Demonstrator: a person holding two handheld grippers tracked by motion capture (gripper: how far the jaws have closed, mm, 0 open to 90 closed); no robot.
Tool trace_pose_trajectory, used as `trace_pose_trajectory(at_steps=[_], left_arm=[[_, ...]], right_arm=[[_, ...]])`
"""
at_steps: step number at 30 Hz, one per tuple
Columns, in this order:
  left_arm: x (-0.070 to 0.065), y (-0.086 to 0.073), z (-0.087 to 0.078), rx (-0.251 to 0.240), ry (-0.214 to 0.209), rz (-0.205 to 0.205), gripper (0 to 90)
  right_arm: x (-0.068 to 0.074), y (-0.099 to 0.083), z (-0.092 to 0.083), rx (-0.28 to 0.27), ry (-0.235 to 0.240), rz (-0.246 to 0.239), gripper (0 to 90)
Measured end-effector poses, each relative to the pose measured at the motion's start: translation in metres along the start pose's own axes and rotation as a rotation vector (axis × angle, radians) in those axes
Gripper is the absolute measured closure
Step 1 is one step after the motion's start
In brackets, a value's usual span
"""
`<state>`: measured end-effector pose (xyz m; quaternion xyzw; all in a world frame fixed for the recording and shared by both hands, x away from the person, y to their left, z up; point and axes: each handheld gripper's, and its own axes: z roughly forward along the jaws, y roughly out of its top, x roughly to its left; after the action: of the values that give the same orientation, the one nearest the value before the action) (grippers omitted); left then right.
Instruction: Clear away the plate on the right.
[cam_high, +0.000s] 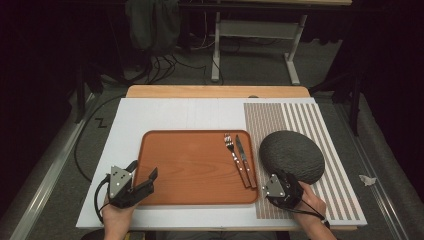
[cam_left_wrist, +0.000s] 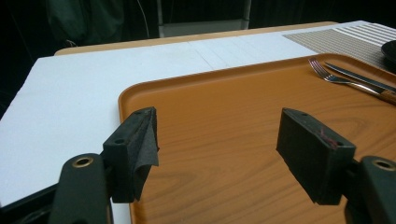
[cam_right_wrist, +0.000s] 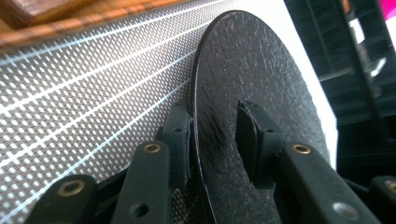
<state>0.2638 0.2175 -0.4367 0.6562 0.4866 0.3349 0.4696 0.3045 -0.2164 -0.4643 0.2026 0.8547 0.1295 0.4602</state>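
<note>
Two tools at the frame's lower edge.
Right tool (cam_high: 286, 181) straddles the dark plate (cam_high: 292, 155) rim, one jaw not touching; left tool (cam_high: 145, 170) gapes empty over the tray (cam_high: 192, 167).

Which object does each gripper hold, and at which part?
The right gripper straddles the dark plate's near rim; a firm grip cannot be told. The left gripper holds nothing.

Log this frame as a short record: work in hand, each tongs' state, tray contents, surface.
work in hand: right tongs straddle the near rim of the dark plate; one jaw under, one over, not yet pressing
left tongs: open, over the near left corner of the tray
on tray: fork, knife
under plate: striped placemat
</note>
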Motion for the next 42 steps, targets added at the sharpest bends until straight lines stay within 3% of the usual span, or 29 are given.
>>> trace_pose_trajectory(at_steps=[24, 34, 42], left_arm=[[0.001, 0.000, -0.001, 0.000, -0.003, 0.000, 29.4], [0.000, 0.000, -0.001, 0.001, -0.005, 0.002, 29.4], [0.000, 0.000, 0.000, 0.000, -0.009, 0.003, 29.4]], right_arm=[[0.021, 0.016, 0.017, 0.091, -0.204, -0.241, 71.4], [0.023, 0.018, 0.021, 0.116, -0.189, -0.276, 81.4], [0.022, 0.019, 0.021, 0.124, -0.176, -0.284, 81.6]])
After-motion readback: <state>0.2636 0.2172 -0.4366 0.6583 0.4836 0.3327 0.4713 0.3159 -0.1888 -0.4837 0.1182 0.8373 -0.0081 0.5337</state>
